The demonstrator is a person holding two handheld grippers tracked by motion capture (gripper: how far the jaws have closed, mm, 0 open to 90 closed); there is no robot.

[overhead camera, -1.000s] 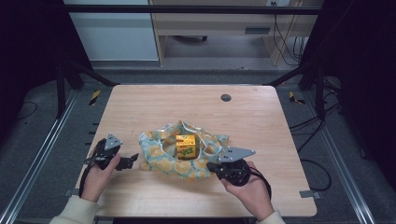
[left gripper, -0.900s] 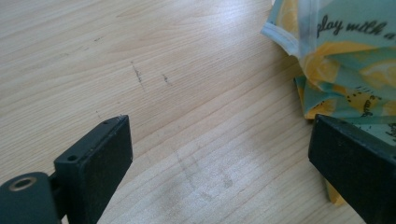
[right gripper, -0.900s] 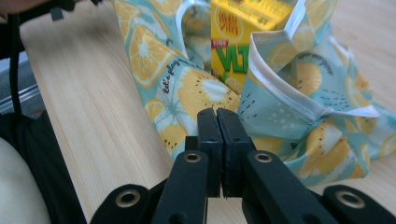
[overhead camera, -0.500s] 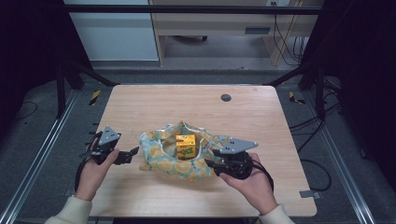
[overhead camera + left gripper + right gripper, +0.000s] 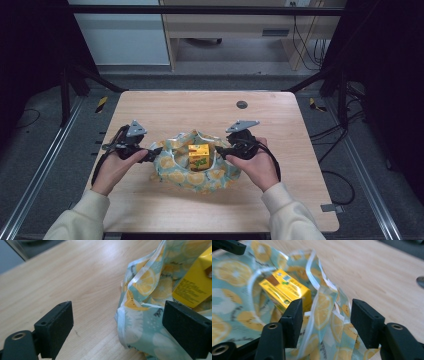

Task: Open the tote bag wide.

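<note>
Yellow juice carton (image 5: 199,156) stands upright in the middle of a lemon-print cloth (image 5: 197,175), which is bunched up round it like a shallow nest near the front of the tabletop (image 5: 200,107).

Left gripper (image 5: 156,151) sits at the cloth's left edge. In the left gripper view its jaws stand wide apart, with a white-hemmed fold of the cloth (image 5: 140,322) between them, nearer one jaw; neither pad presses on it, so it holds nothing.

Right gripper (image 5: 220,152) sits at the cloth's right edge. Its jaws have just been opening and now stand about half apart. In the right gripper view a raised fold of the cloth (image 5: 324,312) hangs in the gap with the carton (image 5: 284,291) just beyond; I see no pinch on the fabric.

My read: this is the wrapping step, gathering the cloth's sides up round the carton, and I am between grabs on both sides.

Next move, as I judge it: each gripper needs to settle a hemmed edge squarely between its pads, close firmly, then lift and draw the two sides inward over the carton top. The risk is nudging the carton over, or catching only a loose single layer that slips out.
</note>
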